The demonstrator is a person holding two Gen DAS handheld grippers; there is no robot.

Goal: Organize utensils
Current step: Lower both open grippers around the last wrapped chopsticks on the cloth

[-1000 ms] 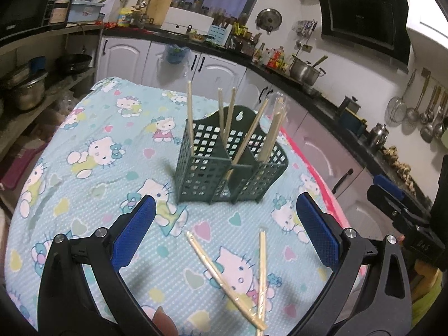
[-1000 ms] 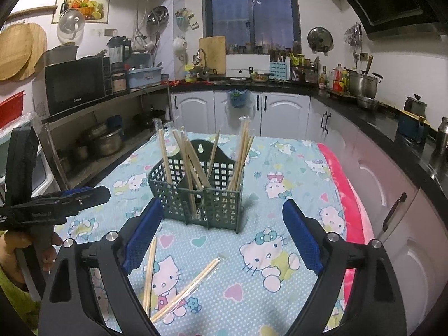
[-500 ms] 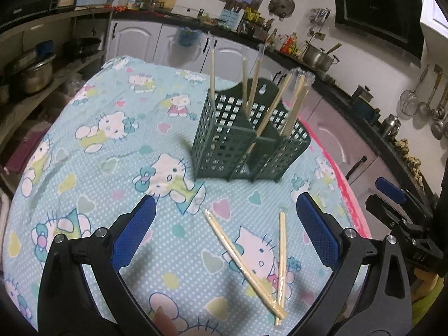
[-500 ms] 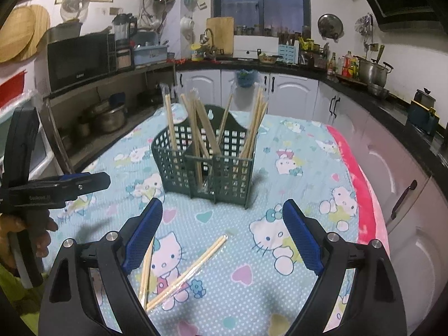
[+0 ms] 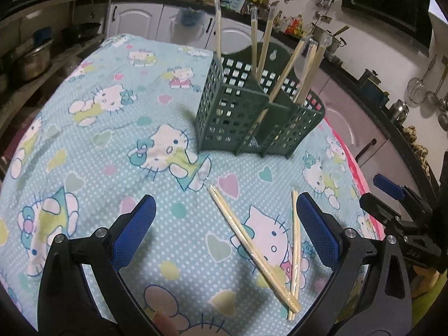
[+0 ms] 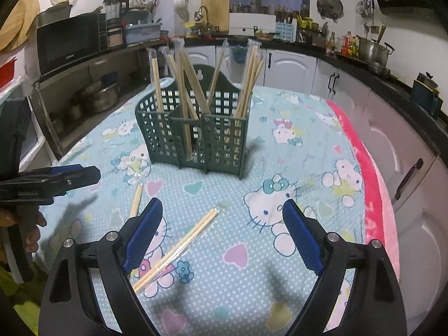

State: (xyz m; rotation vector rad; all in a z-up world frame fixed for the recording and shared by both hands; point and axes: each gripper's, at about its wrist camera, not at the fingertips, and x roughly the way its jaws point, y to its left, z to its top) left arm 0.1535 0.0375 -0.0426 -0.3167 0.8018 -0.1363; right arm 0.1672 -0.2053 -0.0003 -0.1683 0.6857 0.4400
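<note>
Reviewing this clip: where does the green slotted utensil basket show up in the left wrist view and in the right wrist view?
Left wrist view: green utensil basket sits upper centre-right, beyond the two loose wrapped chopstick pairs.
Right wrist view: the basket stands at centre, slightly left, chopsticks upright inside.
Shared landmark: the cartoon-cat tablecloth under it.

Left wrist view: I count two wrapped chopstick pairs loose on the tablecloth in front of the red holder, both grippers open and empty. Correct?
Not quite: the holder is dark green, as the left wrist view shows. Two wrapped chopstick pairs do lie loose on the tablecloth, and the left gripper and right gripper are open and empty.
</note>
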